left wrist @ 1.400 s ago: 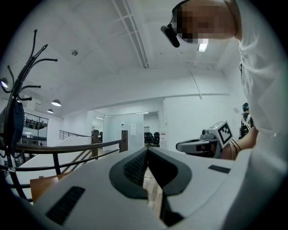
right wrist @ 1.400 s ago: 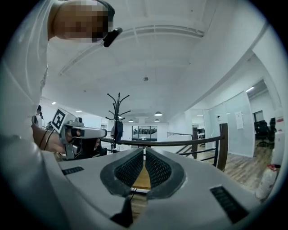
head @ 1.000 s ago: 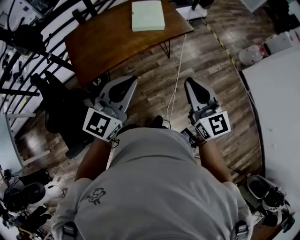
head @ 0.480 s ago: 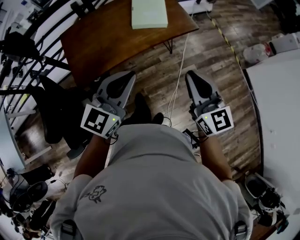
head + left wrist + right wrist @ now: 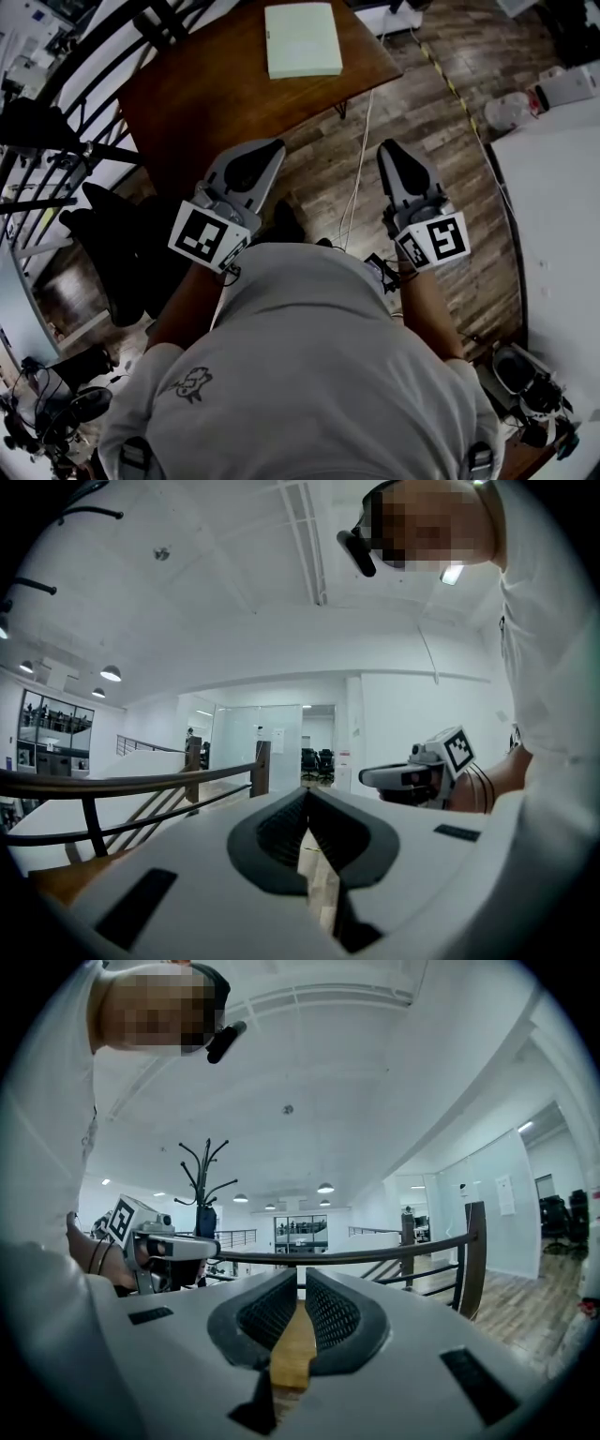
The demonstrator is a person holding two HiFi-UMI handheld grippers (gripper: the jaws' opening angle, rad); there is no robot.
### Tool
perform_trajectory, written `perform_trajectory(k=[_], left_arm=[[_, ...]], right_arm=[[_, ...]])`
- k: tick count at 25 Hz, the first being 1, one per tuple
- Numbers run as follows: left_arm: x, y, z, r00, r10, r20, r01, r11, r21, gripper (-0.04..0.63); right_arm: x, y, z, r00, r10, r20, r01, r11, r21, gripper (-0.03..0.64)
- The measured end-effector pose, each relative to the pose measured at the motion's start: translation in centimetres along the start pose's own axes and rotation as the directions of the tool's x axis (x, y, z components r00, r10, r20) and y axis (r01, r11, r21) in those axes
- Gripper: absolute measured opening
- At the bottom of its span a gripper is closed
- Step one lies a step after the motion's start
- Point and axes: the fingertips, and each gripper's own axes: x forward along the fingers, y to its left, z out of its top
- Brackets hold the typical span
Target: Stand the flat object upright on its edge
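A flat pale green rectangular object (image 5: 302,39) lies on its broad face at the far end of a brown wooden table (image 5: 216,89). My left gripper (image 5: 266,150) is held level over the near edge of the table, jaws shut and empty. My right gripper (image 5: 390,150) points the same way over the wood floor beside the table, also shut with nothing in it. In the left gripper view the jaws (image 5: 307,797) meet at their tips and the right gripper (image 5: 412,775) shows beside them. The right gripper view shows its jaws (image 5: 300,1281) closed over brown wood.
A black railing (image 5: 56,141) runs along the left, with a dark chair (image 5: 122,244) below it. A white table (image 5: 562,206) fills the right side. A white cable (image 5: 354,178) trails across the floor between the grippers. A coat stand (image 5: 203,1185) rises behind the railing.
Both grippers have moved forward toward the table together. The table and the green object now sit lower and larger in the head view. The jaws have stayed shut.
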Motion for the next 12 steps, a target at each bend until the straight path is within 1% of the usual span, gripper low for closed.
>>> perform_trajectory(k=[4,8,12], left_arm=[[0.4,2.7,0.2,1.000,-0.008,-0.002,0.008,1.000,0.001,0.012],[0.7,5.3,0.8,1.000,-0.002,0.002,0.002,1.000,0.007,0.012],[0.8,6.8,1.0,1.000,0.012,0.018,-0.012,1.000,0.001,0.012]], right_arm=[[2.5,-0.2,1.1,1.000,-0.011,0.016,0.011,1.000,-0.009,0.037],[4.5,-0.5,1.5,1.000,-0.019,0.024,0.019,1.000,0.016,0.037],[6.1,-0.6,1.3,1.000,-0.006,0.016,0.005,1.000,0.022,0.037]])
